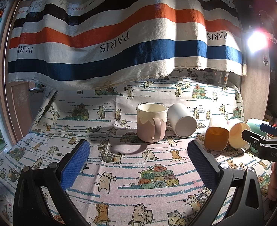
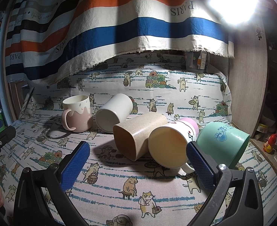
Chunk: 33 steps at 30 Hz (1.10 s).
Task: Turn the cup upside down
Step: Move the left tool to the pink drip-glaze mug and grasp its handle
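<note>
A pink and cream mug [image 1: 151, 125] stands upright, mouth up, on the cat-print cloth [image 1: 131, 169]; it also shows in the right wrist view [image 2: 78, 114]. A white cup [image 1: 181, 120] [image 2: 113, 115] lies on its side beside it. A tan cup [image 2: 138, 137] [image 1: 216, 136], a white and pink mug [image 2: 171, 145] [image 1: 239, 134] and a green cup [image 2: 224, 142] also lie on their sides. My left gripper [image 1: 138, 150] is open and empty, short of the pink mug. My right gripper [image 2: 138, 150] is open and empty, close to the tan cup and white and pink mug.
A striped cloth [image 1: 119, 37] hangs across the back. A bright lamp [image 2: 234, 1] glares at the upper right. A wooden panel [image 2: 249, 86] borders the right side, with small items beyond it. The right gripper's body [image 1: 266, 143] shows at the right of the left wrist view.
</note>
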Motion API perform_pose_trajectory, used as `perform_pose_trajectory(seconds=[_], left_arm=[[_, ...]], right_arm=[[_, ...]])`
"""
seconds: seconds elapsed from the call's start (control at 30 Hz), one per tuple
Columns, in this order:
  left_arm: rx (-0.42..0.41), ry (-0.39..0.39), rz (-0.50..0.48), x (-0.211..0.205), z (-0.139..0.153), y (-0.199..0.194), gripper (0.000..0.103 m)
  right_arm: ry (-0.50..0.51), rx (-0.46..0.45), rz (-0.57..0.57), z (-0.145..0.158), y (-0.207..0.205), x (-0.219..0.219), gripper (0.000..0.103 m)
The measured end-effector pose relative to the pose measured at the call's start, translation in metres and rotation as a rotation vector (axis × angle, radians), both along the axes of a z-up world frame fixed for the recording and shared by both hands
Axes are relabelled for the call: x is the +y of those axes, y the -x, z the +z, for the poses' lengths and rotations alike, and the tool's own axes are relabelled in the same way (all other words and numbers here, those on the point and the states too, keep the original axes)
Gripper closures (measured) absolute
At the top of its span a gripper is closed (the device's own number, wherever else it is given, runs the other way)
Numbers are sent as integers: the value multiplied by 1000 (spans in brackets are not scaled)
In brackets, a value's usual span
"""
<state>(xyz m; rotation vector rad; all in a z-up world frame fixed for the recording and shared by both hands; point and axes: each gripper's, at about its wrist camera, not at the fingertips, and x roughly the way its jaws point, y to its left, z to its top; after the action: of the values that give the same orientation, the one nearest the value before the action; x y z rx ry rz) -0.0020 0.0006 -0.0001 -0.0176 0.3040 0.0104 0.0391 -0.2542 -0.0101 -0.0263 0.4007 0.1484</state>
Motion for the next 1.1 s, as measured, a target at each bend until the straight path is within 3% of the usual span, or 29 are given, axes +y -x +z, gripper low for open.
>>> perform_pose_trajectory(seconds=[0.37,0.47,0.57,0.73,0.77,0.83,0.93,1.1], left_arm=[[-3,21,-24,8,0,2,0],[-21,-26,27,3,2,9,0],[18,-79,36,-5,7,7,0],[63,-51,-1,-5,24,0,1],[75,-50,-7,-6,28,-4,4],[113,-55,-27,-10,35,-15,21],[161,-53,-70,-18,40,-35,36],[245,-39,-109,-31,37,-75,53]], right_arm=[[6,-2,24,3,2,0,0],[1,-8,19,2,4,1,0],[-26,-30,21,5,7,-3,0],[-60,-110,9,20,17,-12,0],[-48,-118,1,24,18,-12,0],[-17,-142,-5,33,19,-11,0],[11,-158,-9,43,19,-9,0],[4,-139,5,49,12,-9,1]])
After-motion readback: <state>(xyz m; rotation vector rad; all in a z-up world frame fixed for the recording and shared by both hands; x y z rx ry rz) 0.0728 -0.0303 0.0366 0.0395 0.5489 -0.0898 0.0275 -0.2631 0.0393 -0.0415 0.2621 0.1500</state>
